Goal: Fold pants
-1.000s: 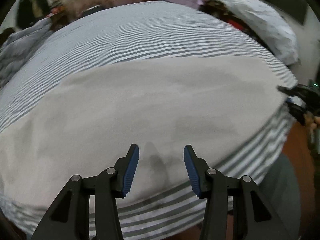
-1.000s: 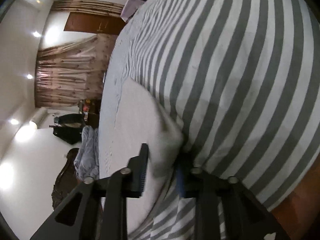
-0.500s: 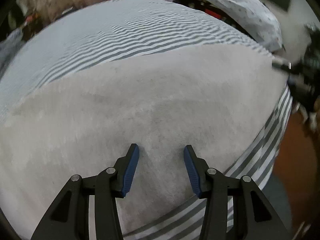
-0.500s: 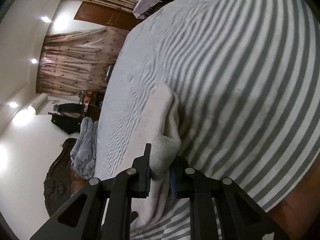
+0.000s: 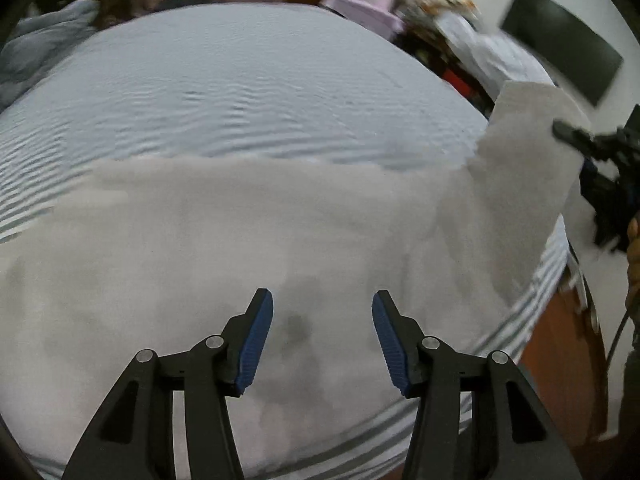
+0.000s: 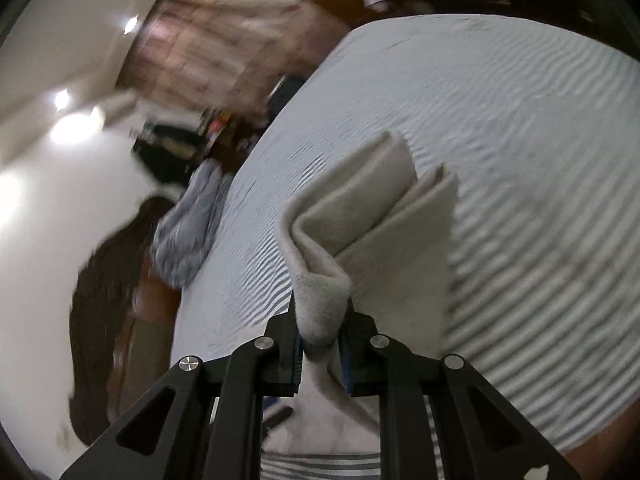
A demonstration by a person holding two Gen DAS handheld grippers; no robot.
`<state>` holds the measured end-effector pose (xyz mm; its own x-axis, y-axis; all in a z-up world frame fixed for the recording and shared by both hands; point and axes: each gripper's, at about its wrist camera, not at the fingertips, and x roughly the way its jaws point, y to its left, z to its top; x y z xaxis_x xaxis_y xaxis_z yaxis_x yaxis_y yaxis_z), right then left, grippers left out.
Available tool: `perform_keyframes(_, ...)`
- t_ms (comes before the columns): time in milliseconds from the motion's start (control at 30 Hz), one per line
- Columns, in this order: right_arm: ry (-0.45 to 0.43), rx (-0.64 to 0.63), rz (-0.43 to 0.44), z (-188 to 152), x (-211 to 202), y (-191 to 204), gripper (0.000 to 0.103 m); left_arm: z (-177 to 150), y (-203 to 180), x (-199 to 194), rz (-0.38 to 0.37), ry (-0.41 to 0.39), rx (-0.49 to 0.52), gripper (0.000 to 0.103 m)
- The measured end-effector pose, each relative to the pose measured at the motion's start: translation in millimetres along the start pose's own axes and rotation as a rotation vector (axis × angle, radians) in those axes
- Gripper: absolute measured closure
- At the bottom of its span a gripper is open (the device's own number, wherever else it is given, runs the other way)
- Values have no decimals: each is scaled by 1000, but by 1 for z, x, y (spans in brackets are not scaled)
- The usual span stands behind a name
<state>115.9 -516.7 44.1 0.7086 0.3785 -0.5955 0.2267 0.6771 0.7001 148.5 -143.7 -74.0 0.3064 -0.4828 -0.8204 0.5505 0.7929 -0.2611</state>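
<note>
Light grey pants (image 5: pixel 240 248) lie flat across the near part of a striped bed (image 5: pixel 240 88). My left gripper (image 5: pixel 322 334) is open just above the middle of the pants, holding nothing. My right gripper (image 6: pixel 322 354) is shut on the pants' end (image 6: pixel 360 232) and holds it lifted off the bed. In the left wrist view that raised end (image 5: pixel 528 152) stands up at the right, with the right gripper (image 5: pixel 576 136) on it.
A crumpled blue-grey blanket (image 6: pixel 188 232) lies at the bed's far left side. Piled bedding and clutter (image 5: pixel 472 40) sit beyond the bed's right edge. The wooden floor (image 5: pixel 560 352) shows past the bed's near right corner.
My right gripper has closed on the pants' end and lifted it up off the bed. My left gripper stays open over the pants and has shifted slightly.
</note>
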Motion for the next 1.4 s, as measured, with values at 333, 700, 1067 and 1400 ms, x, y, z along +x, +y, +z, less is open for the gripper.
perform_keyframes(333, 329, -202, 31, -77, 159, 101, 88, -15, 121, -61, -70, -35, -226, 42)
perform_keyframes(700, 490, -368, -18, -157, 213, 123, 82, -20, 156, -43, -287, 19, -391, 41)
perform_keyframes(1067, 459, -351, -20, -180, 188, 118, 57, -30, 150, -29, -345, 95, -429, 41)
perform_keyframes(1400, 471, -235, -24, -200, 173, 75, 57, -33, 127, -19, -399, 128, -430, 40)
